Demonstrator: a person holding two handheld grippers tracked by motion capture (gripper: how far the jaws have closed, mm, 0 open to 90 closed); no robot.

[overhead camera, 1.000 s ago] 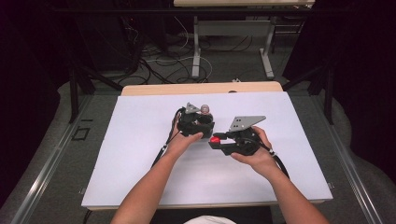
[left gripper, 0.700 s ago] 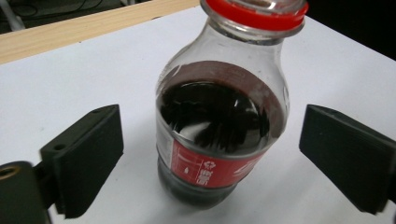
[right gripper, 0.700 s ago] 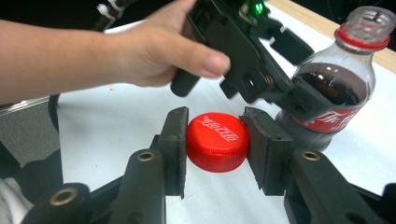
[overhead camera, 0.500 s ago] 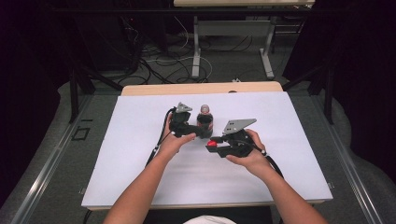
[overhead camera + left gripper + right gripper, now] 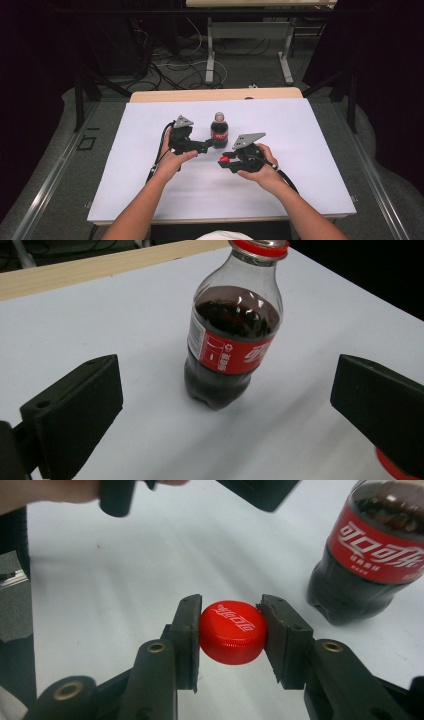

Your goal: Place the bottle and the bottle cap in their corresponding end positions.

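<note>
Red script-marked cap (image 5: 232,631) clamped in right gripper (image 5: 231,630); left gripper (image 5: 225,405) released beside red-labelled cola bottle (image 5: 231,330).

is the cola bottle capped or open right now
Open. The dark plastic cola bottle has a bare neck ring; its red screw cap sits clamped in the right claw.

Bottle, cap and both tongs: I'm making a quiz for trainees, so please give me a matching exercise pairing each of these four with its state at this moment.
Things:
1. bottle
2. cap
3. left tongs
4. right tongs

States:
A. shut, pinching something red
B. standing upright on the white table, uncapped, touched by nothing
C. jaws wide apart, nothing gripped
D. clamped between two black jaws, above the table

Pairs: 1-B, 2-D, 3-C, 4-A
</note>
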